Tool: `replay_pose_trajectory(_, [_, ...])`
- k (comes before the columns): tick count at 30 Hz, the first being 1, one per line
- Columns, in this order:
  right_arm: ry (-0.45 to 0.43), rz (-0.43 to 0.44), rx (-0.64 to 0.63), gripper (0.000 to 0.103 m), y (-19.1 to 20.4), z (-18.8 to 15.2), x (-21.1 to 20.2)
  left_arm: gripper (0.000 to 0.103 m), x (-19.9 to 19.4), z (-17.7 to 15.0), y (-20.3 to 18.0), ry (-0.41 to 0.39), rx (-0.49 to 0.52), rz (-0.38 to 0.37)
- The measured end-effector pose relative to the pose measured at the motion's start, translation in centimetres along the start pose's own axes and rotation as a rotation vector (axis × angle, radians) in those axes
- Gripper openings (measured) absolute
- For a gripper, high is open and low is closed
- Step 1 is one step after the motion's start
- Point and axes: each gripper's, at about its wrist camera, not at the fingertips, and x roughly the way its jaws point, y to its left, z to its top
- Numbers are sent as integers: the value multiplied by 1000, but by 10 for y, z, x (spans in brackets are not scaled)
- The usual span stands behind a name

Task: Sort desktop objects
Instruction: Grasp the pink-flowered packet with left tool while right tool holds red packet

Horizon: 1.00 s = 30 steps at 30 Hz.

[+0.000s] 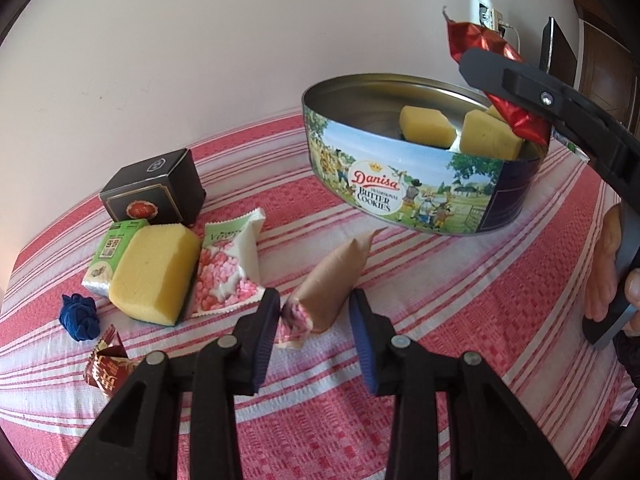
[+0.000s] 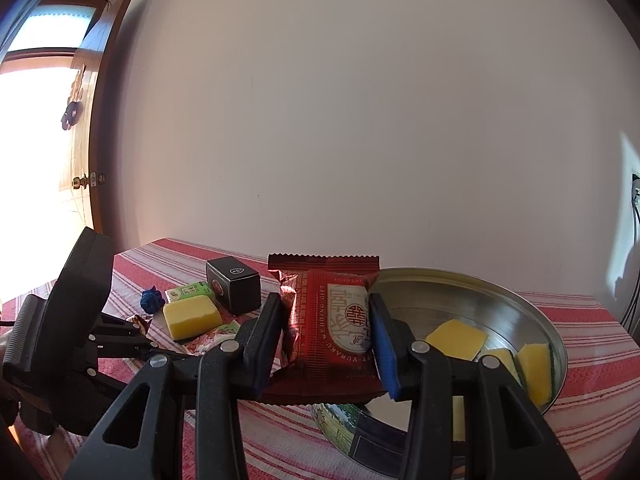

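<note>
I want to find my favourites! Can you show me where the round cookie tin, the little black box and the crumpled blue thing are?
Round metal cookie tin (image 1: 374, 188), left wrist view, on its painted side label.
Small black cardboard box (image 1: 138, 204), left wrist view, on its front face.
Crumpled blue thing (image 1: 79, 317), left wrist view, on its middle.

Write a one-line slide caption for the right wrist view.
Right gripper clamps a red foil snack packet above the round metal cookie tin holding yellow sponges.

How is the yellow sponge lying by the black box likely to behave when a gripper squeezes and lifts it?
The sponge looks porous and rounded, so it probably squashes rather than slips. It is likely light for its bulk. Its broad flat underside on the striped cloth suggests it won't roll.
</note>
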Motion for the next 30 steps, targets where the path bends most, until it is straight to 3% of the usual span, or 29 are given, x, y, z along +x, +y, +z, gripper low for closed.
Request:
replay_pose_trajectory(4, [4,2,2,45,0,0,1,44,9,3,-5,31,20,8])
replay_pose_trajectory(10, [7,-2,3,45,-2,1,-5,45,19,10,-6,53,4,33])
replay_pose_trajectory(16, [9,-4,5,45,-2,1,-8,46,26,13,8,67,-98,-38])
replay_pose_trajectory(20, [10,-8,4,45,-2,1,-9,45,25,12,12,62,-119,-40])
replay_pose_trajectory(25, [6,-12,15,45,-3,2,-11,33,12,11,8,1,-91,-12])
replay_pose_trajectory(30, [5,-20,25,45,-8,2,-13,33,6,10,13,-29,-121,-10])
